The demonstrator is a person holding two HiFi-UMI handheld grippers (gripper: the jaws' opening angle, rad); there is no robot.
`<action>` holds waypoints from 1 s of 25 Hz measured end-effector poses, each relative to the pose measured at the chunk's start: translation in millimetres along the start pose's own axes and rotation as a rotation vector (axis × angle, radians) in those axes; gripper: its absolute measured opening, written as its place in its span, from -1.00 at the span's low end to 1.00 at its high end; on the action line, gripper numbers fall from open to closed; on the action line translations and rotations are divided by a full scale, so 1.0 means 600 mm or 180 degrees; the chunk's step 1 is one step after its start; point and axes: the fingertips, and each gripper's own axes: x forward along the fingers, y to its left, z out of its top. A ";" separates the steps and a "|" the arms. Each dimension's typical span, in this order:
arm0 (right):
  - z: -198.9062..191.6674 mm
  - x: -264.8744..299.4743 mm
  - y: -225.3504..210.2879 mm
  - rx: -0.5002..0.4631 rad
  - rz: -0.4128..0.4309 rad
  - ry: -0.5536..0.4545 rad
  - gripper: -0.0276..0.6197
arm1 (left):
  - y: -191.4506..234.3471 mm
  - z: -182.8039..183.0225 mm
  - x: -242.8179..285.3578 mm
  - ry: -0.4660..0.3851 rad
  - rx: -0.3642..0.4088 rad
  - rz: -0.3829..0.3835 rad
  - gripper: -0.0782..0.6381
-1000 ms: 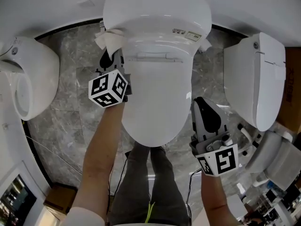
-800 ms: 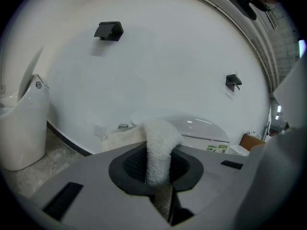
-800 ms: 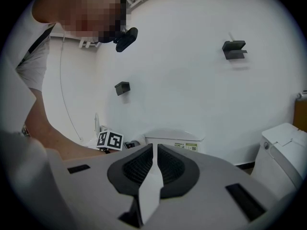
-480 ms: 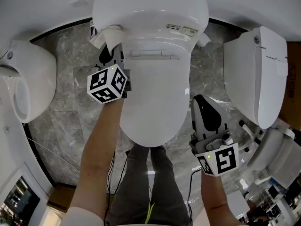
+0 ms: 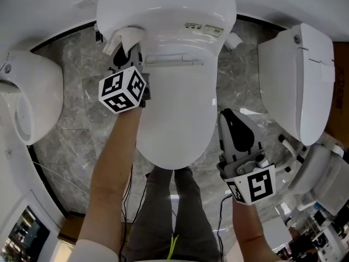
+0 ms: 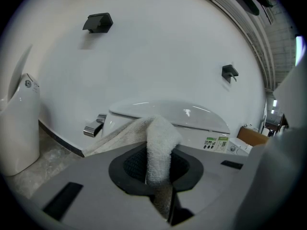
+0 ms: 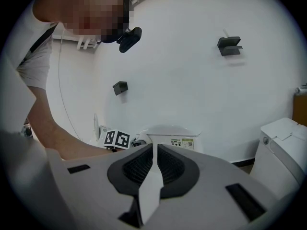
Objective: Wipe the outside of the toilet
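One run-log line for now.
left gripper: shut on white terry cloth, by tank of white ceramic toilet | right gripper: shut, empty, right of toilet

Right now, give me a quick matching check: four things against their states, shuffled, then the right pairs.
1 left gripper
2 right gripper
3 flush lever
4 toilet lid

A chrome, on the side of the tank
B shut, nothing between the jaws
C white, down
D shut on the cloth

Pairs: 1-D, 2-B, 3-A, 4-C
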 end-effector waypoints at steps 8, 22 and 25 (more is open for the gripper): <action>-0.007 -0.014 -0.019 0.0019 -0.0049 -0.0008 -0.75 | -0.049 -0.021 0.022 0.0099 0.0142 -0.0140 -0.62; -0.018 -0.059 -0.069 0.0090 -0.0207 -0.0060 -0.75 | -0.138 -0.050 0.054 0.0185 0.0224 -0.0314 -0.61; -0.022 -0.071 -0.081 0.0104 -0.0242 -0.0067 -0.75 | -0.164 -0.058 0.060 0.0207 0.0271 -0.0383 -0.62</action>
